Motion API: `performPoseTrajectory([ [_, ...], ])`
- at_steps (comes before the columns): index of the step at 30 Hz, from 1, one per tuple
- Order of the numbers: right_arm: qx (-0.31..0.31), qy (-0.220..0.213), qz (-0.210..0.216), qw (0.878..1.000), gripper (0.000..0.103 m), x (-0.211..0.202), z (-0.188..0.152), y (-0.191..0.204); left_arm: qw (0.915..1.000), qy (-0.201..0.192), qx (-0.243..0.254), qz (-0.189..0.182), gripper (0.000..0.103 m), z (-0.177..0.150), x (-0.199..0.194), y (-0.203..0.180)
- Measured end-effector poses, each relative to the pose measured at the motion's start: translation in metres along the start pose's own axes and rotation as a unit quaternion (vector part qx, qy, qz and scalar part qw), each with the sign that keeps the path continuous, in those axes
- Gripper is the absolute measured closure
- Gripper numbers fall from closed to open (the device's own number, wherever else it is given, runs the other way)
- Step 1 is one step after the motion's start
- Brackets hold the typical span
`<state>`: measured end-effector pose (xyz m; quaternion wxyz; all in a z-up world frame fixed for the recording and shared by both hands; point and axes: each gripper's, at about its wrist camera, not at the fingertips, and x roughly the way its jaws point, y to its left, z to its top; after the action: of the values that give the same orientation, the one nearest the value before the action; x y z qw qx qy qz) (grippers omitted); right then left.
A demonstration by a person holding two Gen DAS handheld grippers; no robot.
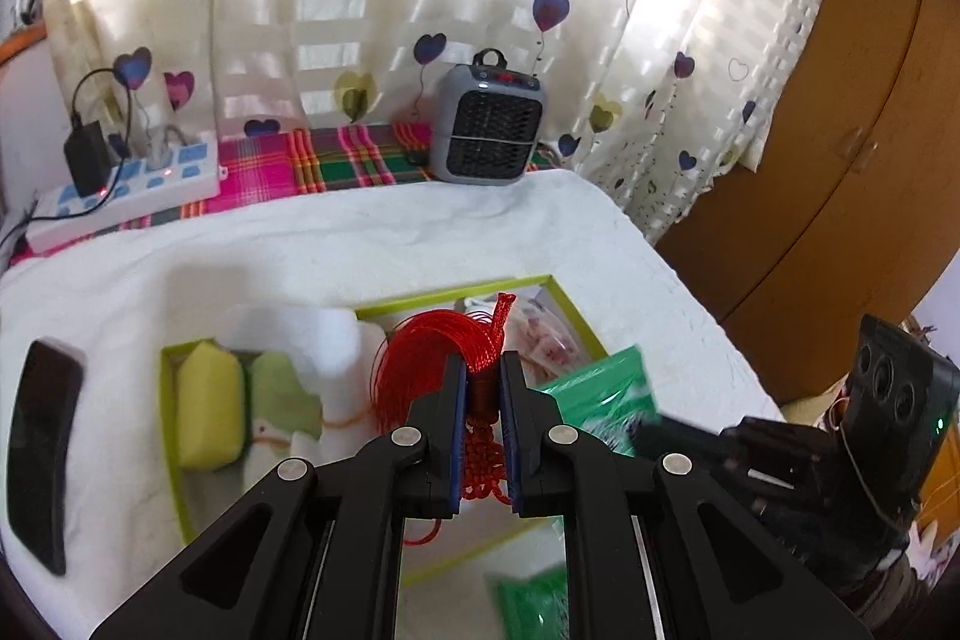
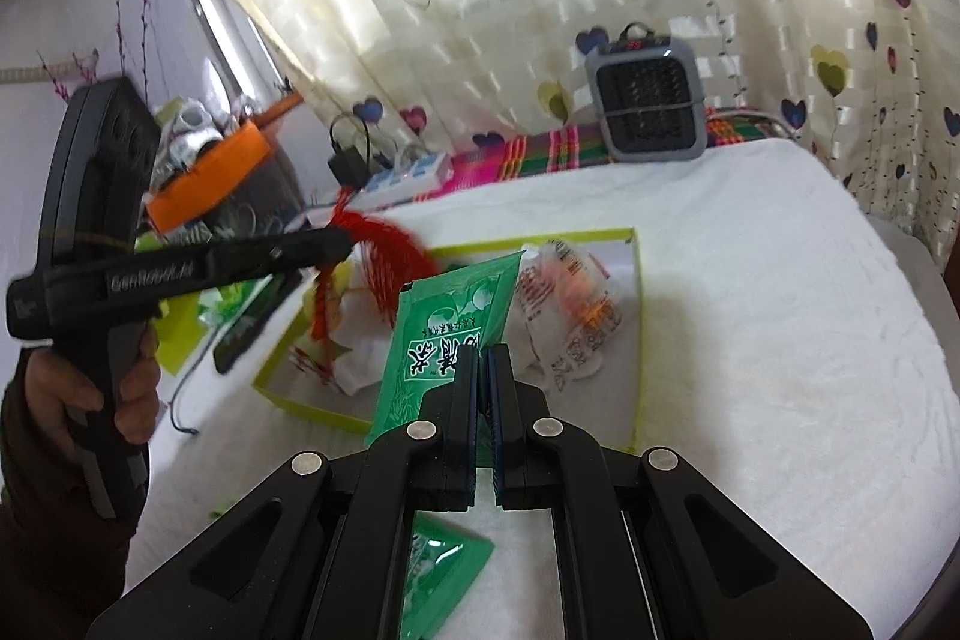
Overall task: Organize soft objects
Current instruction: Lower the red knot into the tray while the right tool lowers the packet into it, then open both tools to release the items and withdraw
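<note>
The left gripper [image 1: 483,394] clamped a red tassel knot [image 1: 480,388] above the green-rimmed box [image 1: 171,400]; the right gripper [image 2: 483,370] pinched a green packet [image 2: 438,340]. Only the right view showed a hand [image 2: 90,388].

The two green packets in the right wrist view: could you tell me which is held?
The upright green packet, pinched by the right gripper; the other green packet lies loose below the jaws.

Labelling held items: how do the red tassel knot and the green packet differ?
Red tassel knot is braided cord with loose threads; green packet is a flat printed sachet. The knot sits in the left claw; the packet sits in the right claw. Shared: both are clamped and held over the green-rimmed box.
</note>
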<state>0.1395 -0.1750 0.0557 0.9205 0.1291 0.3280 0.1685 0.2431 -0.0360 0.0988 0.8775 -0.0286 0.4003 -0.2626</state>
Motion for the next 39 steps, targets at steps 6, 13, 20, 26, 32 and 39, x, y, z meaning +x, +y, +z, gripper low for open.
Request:
performPoseTrajectory([
  [6, -0.031, 0.025, -0.014, 0.999, 0.100, 0.029, -0.002, 0.007, 0.9998, 0.019, 0.001, 0.012, 0.093, 0.004, 0.031, 0.006],
  [13, -0.070, 0.035, -0.051, 0.996, 0.100, 0.054, -0.004, 0.010, 0.9992, 0.036, -0.009, 0.016, 0.093, -0.002, 0.054, 0.018],
  [20, -0.070, 0.043, -0.051, 0.995, 0.100, 0.062, -0.004, 0.007, 0.9990, 0.040, -0.019, 0.010, 0.093, -0.006, 0.062, 0.024],
  [26, -0.064, 0.048, -0.054, 0.995, 0.097, 0.064, -0.004, 0.006, 0.9991, 0.040, -0.015, 0.010, 0.085, -0.007, 0.060, 0.024],
  [32, -0.041, 0.041, -0.050, 0.997, 0.086, 0.059, -0.005, 0.000, 0.9992, 0.035, -0.004, 0.016, 0.077, -0.011, 0.056, 0.020],
  [39, -0.031, 0.026, -0.049, 0.998, 0.056, 0.045, -0.009, 0.002, 0.9992, 0.020, 0.010, 0.034, 0.071, -0.020, 0.041, 0.013],
])
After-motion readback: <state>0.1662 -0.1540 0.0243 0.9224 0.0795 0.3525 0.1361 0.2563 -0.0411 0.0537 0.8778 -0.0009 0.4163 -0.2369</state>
